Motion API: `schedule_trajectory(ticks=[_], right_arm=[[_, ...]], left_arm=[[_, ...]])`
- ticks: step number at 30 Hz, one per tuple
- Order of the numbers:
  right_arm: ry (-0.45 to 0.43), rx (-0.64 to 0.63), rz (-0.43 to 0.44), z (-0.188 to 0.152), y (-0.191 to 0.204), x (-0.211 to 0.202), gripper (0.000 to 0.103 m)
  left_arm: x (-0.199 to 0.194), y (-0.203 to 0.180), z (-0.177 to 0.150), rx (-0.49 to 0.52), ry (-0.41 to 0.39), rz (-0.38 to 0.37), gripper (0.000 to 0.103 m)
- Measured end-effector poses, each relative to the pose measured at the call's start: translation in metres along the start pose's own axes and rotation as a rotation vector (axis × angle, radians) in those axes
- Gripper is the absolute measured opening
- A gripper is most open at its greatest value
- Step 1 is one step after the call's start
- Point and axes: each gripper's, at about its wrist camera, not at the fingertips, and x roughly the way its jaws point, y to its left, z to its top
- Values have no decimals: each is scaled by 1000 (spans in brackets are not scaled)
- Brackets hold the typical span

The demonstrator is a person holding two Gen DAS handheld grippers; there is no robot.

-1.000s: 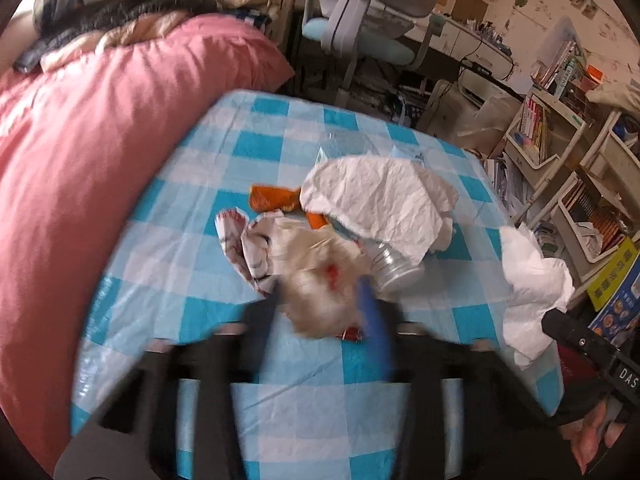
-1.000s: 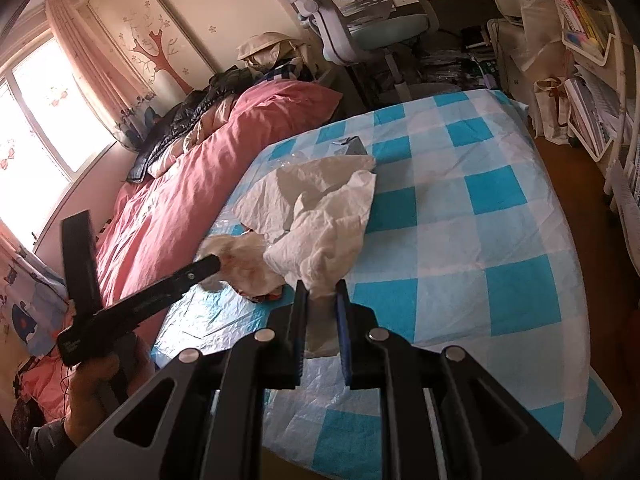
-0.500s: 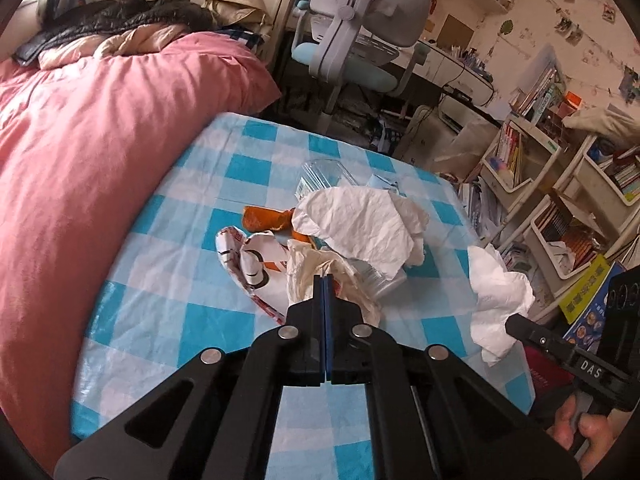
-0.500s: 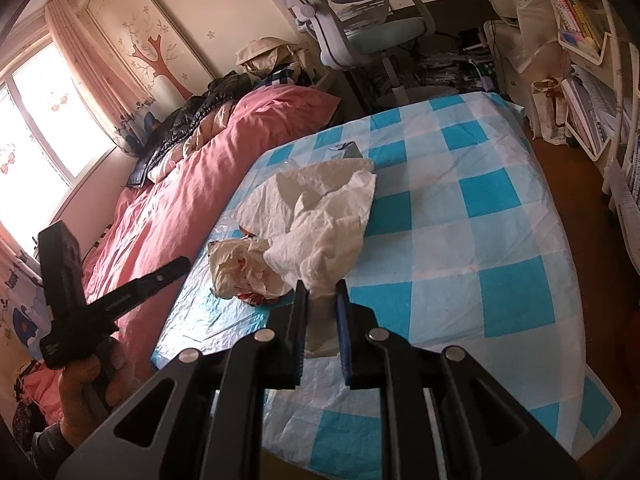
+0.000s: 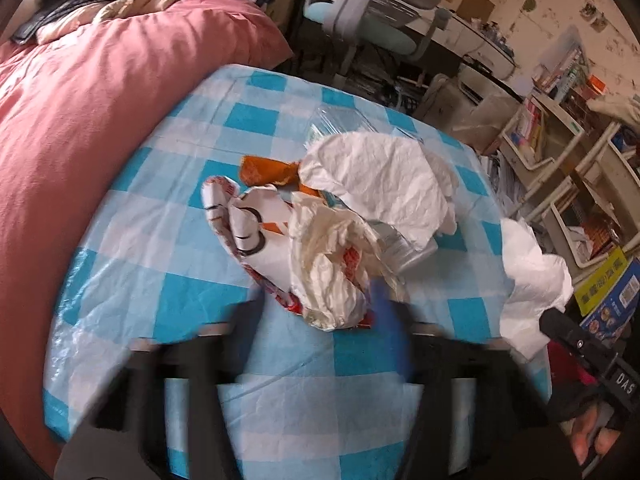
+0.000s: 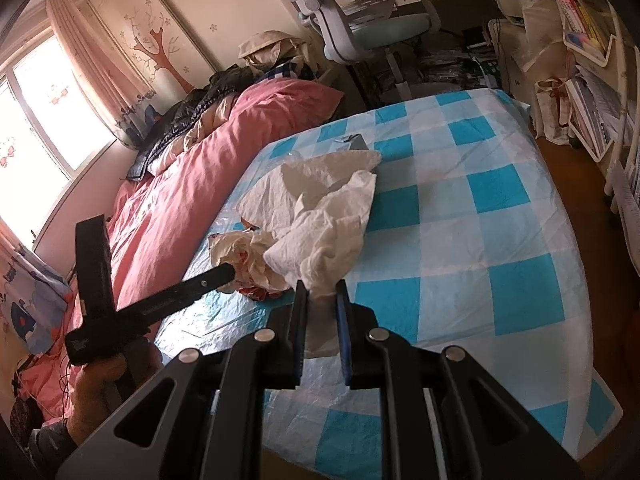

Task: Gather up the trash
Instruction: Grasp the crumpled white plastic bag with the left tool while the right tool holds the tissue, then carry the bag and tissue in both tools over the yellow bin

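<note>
A heap of trash lies on the blue-and-white checked table (image 5: 160,240). It holds a crumpled cream wrapper (image 5: 328,280), a printed white wrapper (image 5: 248,224), an orange scrap (image 5: 264,170) and a big white paper sheet (image 5: 384,176). My left gripper (image 5: 318,314) is blurred and its jaws are opening. They stand on either side of the cream wrapper without pinching it. In the right wrist view the left gripper (image 6: 228,274) pokes at that wrapper (image 6: 244,252). My right gripper (image 6: 322,292) is shut on a white paper towel (image 6: 320,240), which hangs at the table's right edge (image 5: 528,272).
A clear plastic box (image 5: 340,120) and a crushed clear cup (image 5: 404,246) lie under the white sheet. A pink duvet (image 5: 100,120) borders the table's left side. An office chair (image 5: 372,20) stands behind it. Bookshelves (image 5: 560,152) line the right.
Half a second ago the left jaws were shut just short of the heap. Now they are spread around the cream wrapper, lower and closer. The right gripper and its towel have not moved.
</note>
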Motion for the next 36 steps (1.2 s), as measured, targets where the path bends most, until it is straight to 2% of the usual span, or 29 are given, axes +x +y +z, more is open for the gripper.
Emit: schedule_trajectory(ticks=[3, 10, 14, 23, 31, 36], right_arm=[[-2, -3, -1, 0, 0, 0, 16], [-8, -5, -3, 0, 1, -1, 16], [-8, -4, -11, -1, 1, -1, 16], [-26, -31, -26, -4, 6, -5, 16], [-45, -53, -7, -14, 15, -11, 16], [-37, -65, 21, -35, 27, -16, 16]], left_arm=[[-5, -1, -1, 7, -26, -10, 21], [-47, 3, -1, 16, -157, -24, 20], [-71, 9, -6, 26, -206, 5, 20], [-95, 23, -25, 1, -225, 22, 20], [-119, 18, -61, 34, -226, 37, 20], [-131, 14, -83, 74, -213, 54, 20]])
